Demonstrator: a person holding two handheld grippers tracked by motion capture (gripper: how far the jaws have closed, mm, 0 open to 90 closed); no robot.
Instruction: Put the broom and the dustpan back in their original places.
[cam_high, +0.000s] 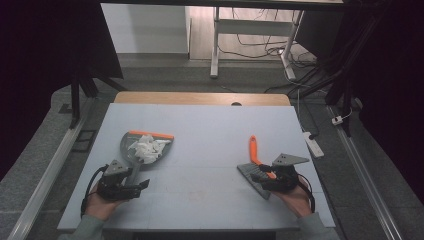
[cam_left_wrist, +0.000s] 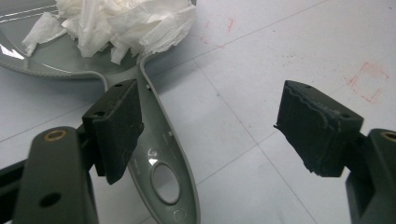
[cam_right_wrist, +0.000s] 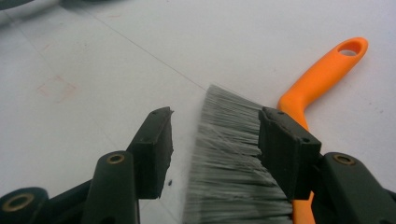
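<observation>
A wide pale grey table (cam_high: 210, 130) takes up the middle of the high view, with a person's forearms coming in from the bottom edge.

At the left centre of that view lies a grey dustpan (cam_high: 135, 150) with an orange front lip, its handle pointing toward the lower left. A heap of torn white paper (cam_high: 146, 147) sits in its pan. In the left gripper view the paper (cam_left_wrist: 116, 23) fills the upper left, and the dustpan handle (cam_left_wrist: 159, 154) runs down through the lower middle of the frame.

At the right centre of the high view lies a hand brush (cam_high: 256, 167) with an orange handle and grey bristles, flat on the table.

The left gripper (cam_high: 122, 184) is at the lower left, just at the handle's end. Its jaws stand spread wide; one pad hangs over the handle's edge, the other is well apart over bare table, pinching nothing.

The right gripper (cam_high: 280, 177) is at the lower right. Its jaws are spread, with the grey bristles (cam_right_wrist: 229, 158) lying between them and neither pad pressing.
</observation>
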